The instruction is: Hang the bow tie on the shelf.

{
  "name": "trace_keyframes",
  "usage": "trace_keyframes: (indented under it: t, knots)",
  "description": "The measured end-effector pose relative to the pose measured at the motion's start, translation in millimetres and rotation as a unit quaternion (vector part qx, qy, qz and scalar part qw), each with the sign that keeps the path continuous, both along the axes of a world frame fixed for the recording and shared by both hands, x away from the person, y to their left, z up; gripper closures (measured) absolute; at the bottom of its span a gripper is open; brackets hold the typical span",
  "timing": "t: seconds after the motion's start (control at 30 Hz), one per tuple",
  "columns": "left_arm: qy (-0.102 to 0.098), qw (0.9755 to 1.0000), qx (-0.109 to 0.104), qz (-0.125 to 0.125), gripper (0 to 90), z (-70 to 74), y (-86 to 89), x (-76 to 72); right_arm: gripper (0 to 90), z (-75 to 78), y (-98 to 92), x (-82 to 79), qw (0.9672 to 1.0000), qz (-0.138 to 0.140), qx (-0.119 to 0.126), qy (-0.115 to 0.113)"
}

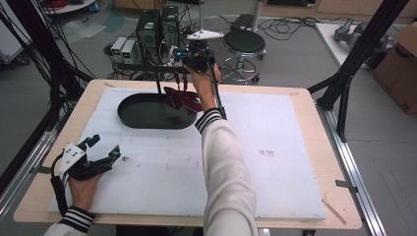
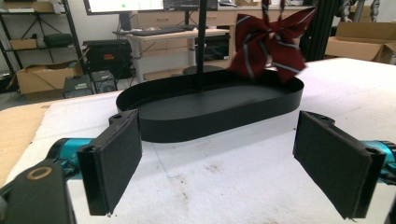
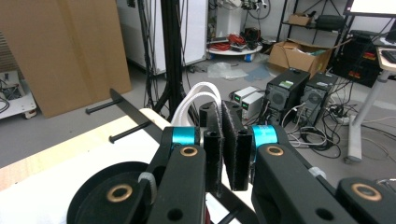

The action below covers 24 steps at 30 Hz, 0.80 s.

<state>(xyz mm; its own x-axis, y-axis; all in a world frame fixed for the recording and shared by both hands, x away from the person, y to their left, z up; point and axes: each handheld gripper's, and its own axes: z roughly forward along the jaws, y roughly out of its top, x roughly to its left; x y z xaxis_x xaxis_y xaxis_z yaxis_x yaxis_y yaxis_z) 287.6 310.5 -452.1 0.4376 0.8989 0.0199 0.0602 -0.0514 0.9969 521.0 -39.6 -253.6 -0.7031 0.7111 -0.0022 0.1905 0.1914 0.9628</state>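
Above far end of black oval tray: right gripper raised, jaws pinched nearly together on white loop, maroon striped bow tie dangling beneath, likely for hanging on stand's pegs. Near left on surface: left gripper idle, jaws wide, empty.

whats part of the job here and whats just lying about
In the job: red striped bow; black oval tray stand; right gripper, shut near its crossbar; left gripper, open.
Lying about: stool; computer towers; cardboard box.
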Motion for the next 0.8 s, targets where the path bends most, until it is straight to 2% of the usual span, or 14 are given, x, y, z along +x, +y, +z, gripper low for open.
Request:
trace_keyframes:
  t: [0.23, 0.33, 0.43, 0.53, 0.6, 0.7, 0.8]
  knots:
    - [0.002, 1.0000, 0.001, 0.000, 15.9, 0.1, 0.5, -0.2, 87.1, -14.6, -6.6, 9.2, 0.9991, -0.022, -0.026, 0.025]
    - [0.002, 1.0000, 0.002, -0.001, 15.9, 0.2, 0.7, -0.3, 87.0, -19.4, -10.0, 9.9, 0.9978, -0.026, -0.049, 0.037]
    - [0.002, 1.0000, 0.002, -0.001, 15.9, 0.2, 0.5, -0.3, 87.0, -24.0, -14.3, 7.1, 0.9967, -0.035, -0.065, 0.034]
    - [0.000, 1.0000, 0.002, -0.001, 15.9, 0.1, 0.3, -0.3, 87.0, -33.8, -20.5, 6.6, 0.9945, -0.040, -0.087, 0.044]
    - [0.001, 1.0000, 0.002, -0.001, 15.9, 0.1, 0.1, -0.4, 87.0, -39.1, -25.4, 6.5, 0.9941, -0.042, -0.083, 0.056]
    - [0.001, 1.0000, 0.002, -0.001, 15.9, 0.1, 0.0, -0.4, 86.9, -43.7, -29.8, 4.9, 0.9941, -0.041, -0.085, 0.053]
    - [0.001, 1.0000, 0.003, 0.000, 15.9, 0.1, 0.0, -0.4, 86.7, -48.3, -31.2, 3.3, 0.9927, -0.038, -0.098, 0.059]
